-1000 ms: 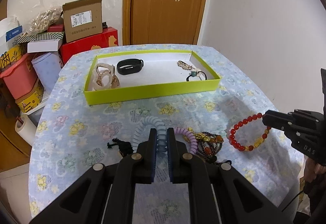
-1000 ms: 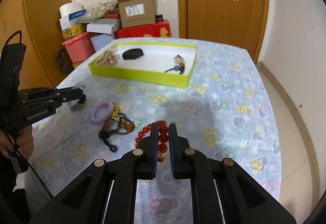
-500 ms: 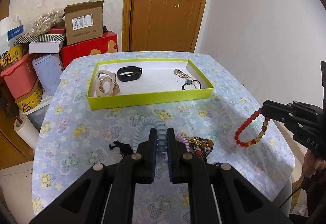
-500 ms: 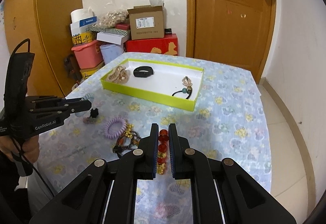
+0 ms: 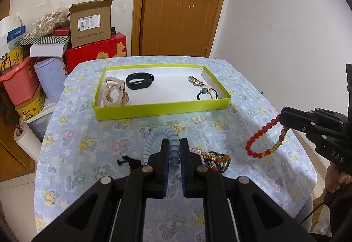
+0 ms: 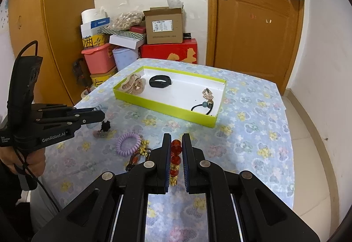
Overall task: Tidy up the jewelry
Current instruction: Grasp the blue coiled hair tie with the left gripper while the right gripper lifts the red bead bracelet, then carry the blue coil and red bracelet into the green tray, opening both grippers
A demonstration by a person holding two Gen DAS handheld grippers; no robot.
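Red bead bracelet: round translucent red beads with a short run of gold-coloured beads on one side. It hangs in the air above the right part of the table, clear of the cloth, pinched between the closed jaws of the right gripper. In the right wrist view only a short column of red and gold beads shows between the fingers.

Pale blue spiral hair tie: coiled cord in an arch, clamped between the closed jaws of the left gripper and held over the near middle of the table.

On the flowered blue tablecloth, just beside the left gripper, lie a purple spiral hair tie, a tangle of gold and dark beads touching it, and a small black knotted piece; what the black piece is cannot be told.

Farther back sits a shallow lime-green tray with a white floor. Inside: a beige twisted bracelet at its left end, a black wristband beside that, a gold-toned chain and a black hair elastic with a pale bead at the right end.

Writing: "GenRobot.AI" on the left gripper's body in the right wrist view; "DAS" on the right gripper's body in the left wrist view. A cardboard box on a red box carries a white shipping label, print too small to read. A yellow box shows a black Chinese character.
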